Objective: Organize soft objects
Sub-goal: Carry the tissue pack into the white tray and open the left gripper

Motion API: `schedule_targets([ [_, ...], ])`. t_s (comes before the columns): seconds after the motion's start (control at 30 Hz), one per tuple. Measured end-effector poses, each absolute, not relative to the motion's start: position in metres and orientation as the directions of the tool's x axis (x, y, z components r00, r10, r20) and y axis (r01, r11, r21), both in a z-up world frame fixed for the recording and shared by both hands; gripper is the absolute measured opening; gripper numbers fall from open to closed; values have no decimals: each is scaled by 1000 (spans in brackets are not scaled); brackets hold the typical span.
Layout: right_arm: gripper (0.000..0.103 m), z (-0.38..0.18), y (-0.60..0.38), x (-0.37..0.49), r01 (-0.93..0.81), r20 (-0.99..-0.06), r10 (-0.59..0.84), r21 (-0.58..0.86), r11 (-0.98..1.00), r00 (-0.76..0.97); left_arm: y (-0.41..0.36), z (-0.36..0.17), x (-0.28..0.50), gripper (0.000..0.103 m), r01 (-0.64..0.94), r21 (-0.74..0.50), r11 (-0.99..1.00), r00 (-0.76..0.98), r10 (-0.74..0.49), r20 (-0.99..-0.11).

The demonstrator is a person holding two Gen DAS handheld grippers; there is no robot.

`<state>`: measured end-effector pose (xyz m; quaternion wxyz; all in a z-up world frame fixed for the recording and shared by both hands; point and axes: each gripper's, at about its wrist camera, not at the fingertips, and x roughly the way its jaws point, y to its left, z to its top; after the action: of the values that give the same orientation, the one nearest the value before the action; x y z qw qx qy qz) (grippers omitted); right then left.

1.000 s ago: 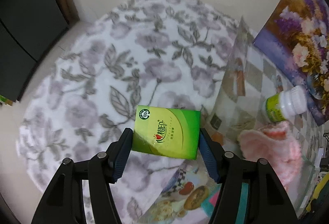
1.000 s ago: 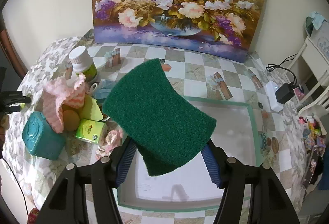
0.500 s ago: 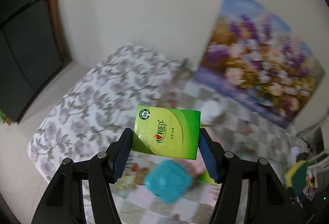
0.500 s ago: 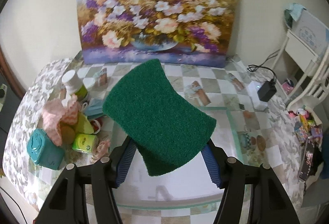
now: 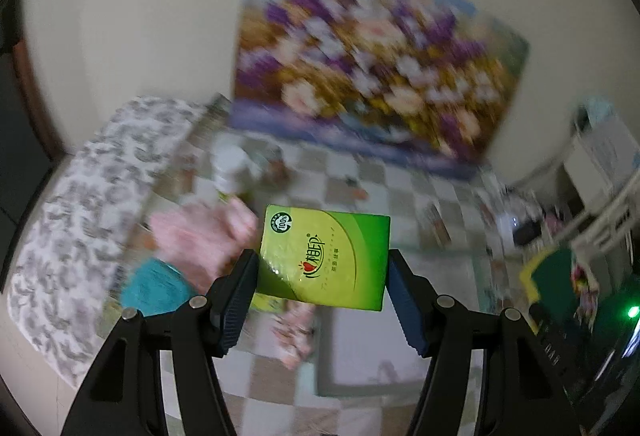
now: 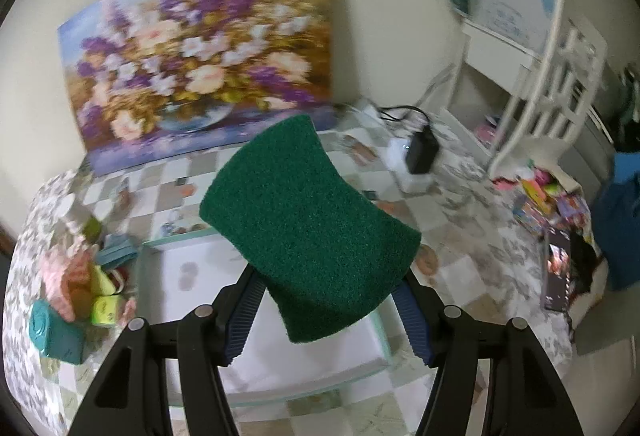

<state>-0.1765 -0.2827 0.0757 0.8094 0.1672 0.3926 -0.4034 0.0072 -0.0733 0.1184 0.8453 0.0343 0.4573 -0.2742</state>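
My left gripper (image 5: 322, 288) is shut on a green tissue pack (image 5: 326, 258) and holds it in the air over the table. My right gripper (image 6: 326, 310) is shut on a dark green scouring sponge (image 6: 308, 224), held above a white tray (image 6: 192, 268) with a pale green rim. The tray also shows in the left wrist view (image 5: 360, 360), below and right of the tissue pack. The sponge shows at the right edge of that view (image 5: 554, 276). A pink knitted cloth (image 6: 66, 276) lies left of the tray.
Left of the tray are a teal box (image 6: 52, 328), a second green tissue pack (image 6: 105, 310) and a white-capped bottle (image 6: 78, 214). A flower painting (image 6: 200, 52) leans on the wall. A charger (image 6: 420, 154) and white chair (image 6: 552, 76) stand right.
The left gripper has swung right with the tissue pack, from over the flowered cloth to near the tray. The right gripper has risen and turned right with the sponge.
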Motion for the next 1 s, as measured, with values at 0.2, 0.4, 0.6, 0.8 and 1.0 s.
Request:
schedule_targets([
  [0.2, 68, 68, -297, -185, 812, -789, -525, -56, 581, 320, -116, 57, -16, 66, 551, -170, 817, 329, -400, -856],
  [0.4, 68, 36, -306, -168, 794, -843, -455, -56, 605, 286, -135, 2, -20, 66, 571, -129, 811, 243, -317, -917],
  [0.6, 68, -23, -307, -147, 759, -924, -328, -67, 648, 199, -139, -29, -24, 66, 583, -111, 805, 186, -265, -946],
  [0.8, 68, -61, -311, -145, 761, -961, -243, -56, 646, 135, -152, -42, -31, 66, 614, -93, 784, 157, -237, -959],
  [1.0, 68, -78, -314, -145, 770, -973, -211, -69, 635, 88, -162, -57, -36, 66, 631, -64, 773, 139, -193, -971],
])
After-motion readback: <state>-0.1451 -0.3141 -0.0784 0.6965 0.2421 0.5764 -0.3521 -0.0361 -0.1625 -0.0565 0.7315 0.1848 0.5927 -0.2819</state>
